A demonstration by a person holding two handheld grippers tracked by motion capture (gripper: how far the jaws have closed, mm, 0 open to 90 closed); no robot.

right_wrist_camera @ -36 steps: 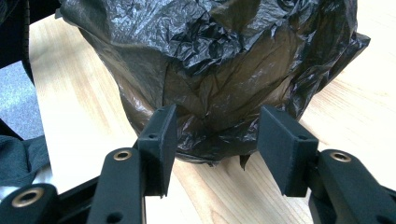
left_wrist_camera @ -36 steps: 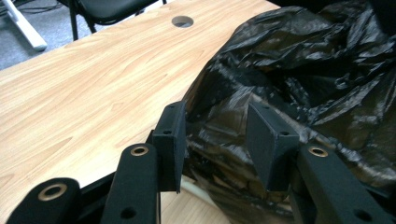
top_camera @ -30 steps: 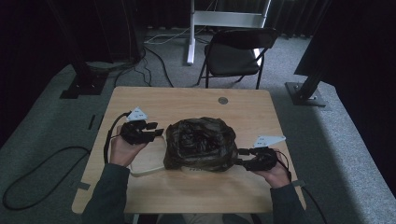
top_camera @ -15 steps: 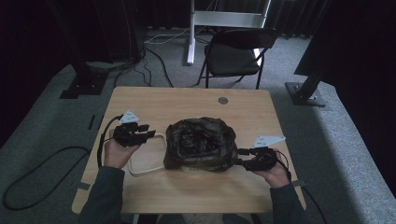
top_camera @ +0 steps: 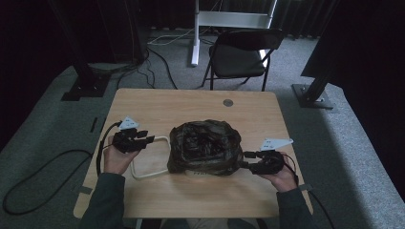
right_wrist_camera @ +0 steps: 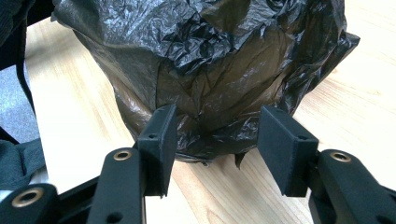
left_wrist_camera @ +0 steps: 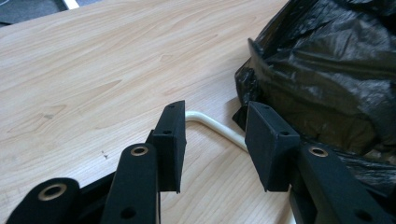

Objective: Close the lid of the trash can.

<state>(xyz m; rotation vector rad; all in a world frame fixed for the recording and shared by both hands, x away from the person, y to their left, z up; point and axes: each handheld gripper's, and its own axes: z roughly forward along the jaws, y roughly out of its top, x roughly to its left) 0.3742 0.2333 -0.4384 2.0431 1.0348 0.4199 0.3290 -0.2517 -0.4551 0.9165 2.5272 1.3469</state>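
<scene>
A crumpled dark plastic bag (top_camera: 205, 147) sits bulging in the middle of the wooden table (top_camera: 191, 107). A white looped handle (top_camera: 145, 171) lies flat on the wood at its left side. My left gripper (top_camera: 150, 139) hovers open just left of the bag; in the left gripper view its jaws (left_wrist_camera: 215, 110) stand apart with the white handle (left_wrist_camera: 217, 128) running between and beyond them and the bag (left_wrist_camera: 327, 70) to the right. My right gripper (top_camera: 244, 160) is at the bag's right edge. It stands open (right_wrist_camera: 218, 112), and the bag's lower bulge (right_wrist_camera: 210, 70) sits between the pads unsqueezed.
A small round metal cap (top_camera: 228, 102) is set in the table's far side. Behind the table stand a black folding chair (top_camera: 239, 52) and a white stand (top_camera: 196, 33). Dark frame bases (top_camera: 313, 95) and a cable (top_camera: 38, 186) lie on the grey carpet.
My left gripper has drawn left and down, away from the bag, uncovering more of the white handle. The right gripper and the bag have stayed put.
</scene>
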